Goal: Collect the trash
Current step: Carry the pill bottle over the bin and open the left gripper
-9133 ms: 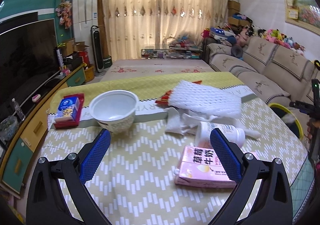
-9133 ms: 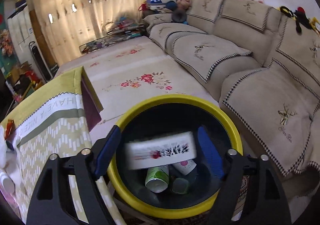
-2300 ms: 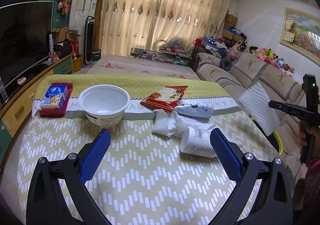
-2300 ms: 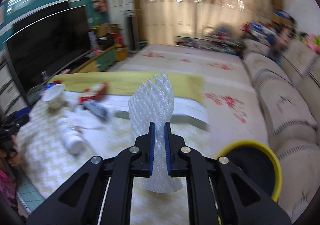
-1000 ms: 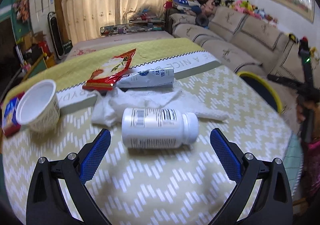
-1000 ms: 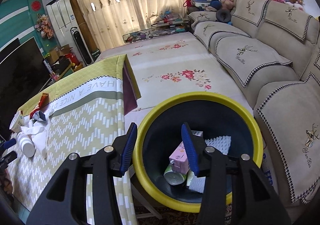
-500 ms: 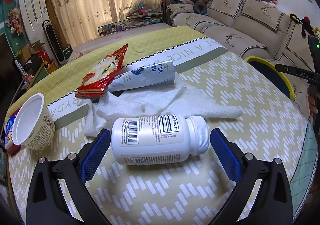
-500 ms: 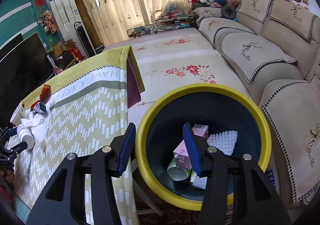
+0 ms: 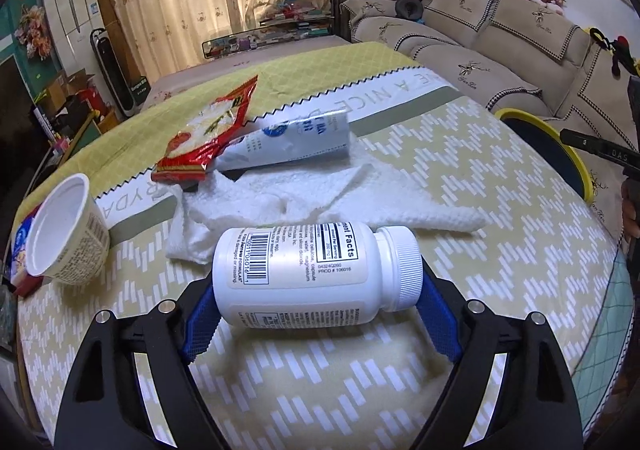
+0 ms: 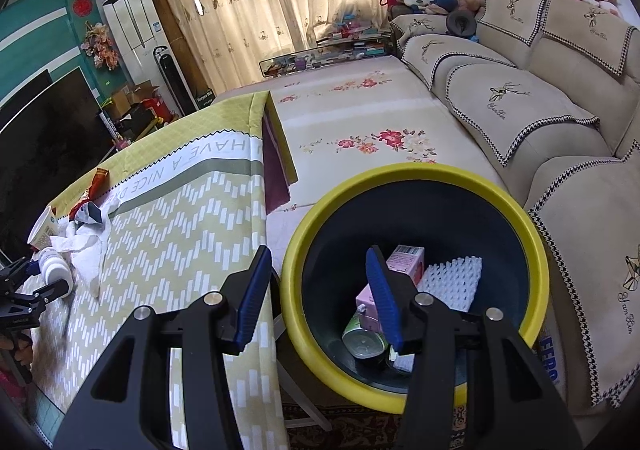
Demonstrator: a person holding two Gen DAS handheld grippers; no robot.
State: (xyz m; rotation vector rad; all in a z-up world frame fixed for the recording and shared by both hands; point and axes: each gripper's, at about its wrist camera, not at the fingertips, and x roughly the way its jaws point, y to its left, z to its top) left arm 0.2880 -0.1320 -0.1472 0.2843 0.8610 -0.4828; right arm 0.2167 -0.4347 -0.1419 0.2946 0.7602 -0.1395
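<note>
Bottle [image 9: 308,274], white w/ label, lies on its side on desk [image 9: 480,209] atop the paper towel [image 9: 320,201]. Left hand-held gripper [image 9: 316,310] jaws have just been closing, pads now against bottle's base and cap. Right hand-held gripper [image 10: 320,294] jaws apart, empty, over yellow-rimmed bin [image 10: 520,234] beside desk.

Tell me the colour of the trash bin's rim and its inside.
The trash bin has a yellow rim and a dark, near-black inside; the right wrist view shows it best.
</note>
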